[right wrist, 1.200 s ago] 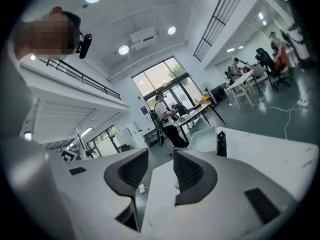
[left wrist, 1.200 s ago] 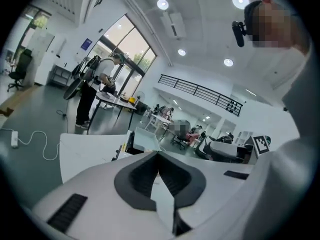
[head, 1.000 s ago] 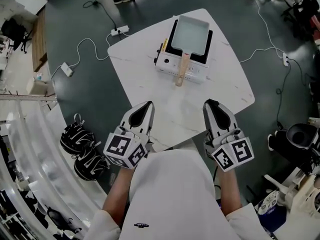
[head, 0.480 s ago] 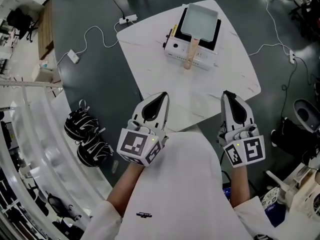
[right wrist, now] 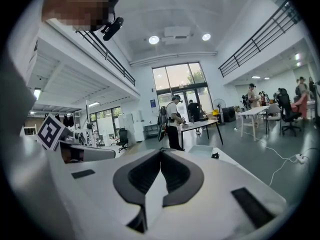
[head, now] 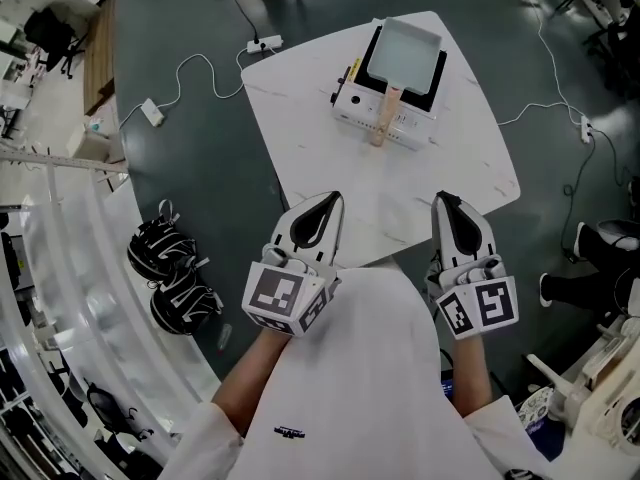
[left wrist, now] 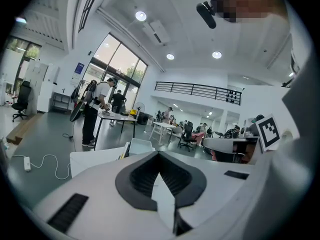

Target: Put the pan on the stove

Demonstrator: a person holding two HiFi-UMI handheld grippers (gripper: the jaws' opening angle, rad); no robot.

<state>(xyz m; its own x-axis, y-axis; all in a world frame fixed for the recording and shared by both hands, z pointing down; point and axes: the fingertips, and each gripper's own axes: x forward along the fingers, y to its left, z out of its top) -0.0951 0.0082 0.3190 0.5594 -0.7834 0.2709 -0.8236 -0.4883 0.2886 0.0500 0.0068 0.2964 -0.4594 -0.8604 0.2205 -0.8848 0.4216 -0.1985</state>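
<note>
A pale rectangular pan (head: 405,52) with a wooden handle (head: 383,120) rests on a white single-burner stove (head: 392,86) at the far side of the white table (head: 330,133). Its handle points back toward me. My left gripper (head: 332,201) and right gripper (head: 442,201) hover side by side over the table's near edge, well short of the stove. Both are shut with nothing between their jaws. From the left gripper view the pan (left wrist: 140,146) peeks over the closed left gripper (left wrist: 159,156). The right gripper view shows the right gripper (right wrist: 161,152) shut, with the pan (right wrist: 205,148) just beyond.
Power cables and a power strip (head: 264,42) trail across the dark floor round the table. Black and white bags (head: 170,273) lie on the floor to my left. A curved glass railing runs along the left. People stand at desks far off.
The head view has shifted, so the table and stove sit further right and higher. Both grippers have drawn a little closer together and still point at the stove.
</note>
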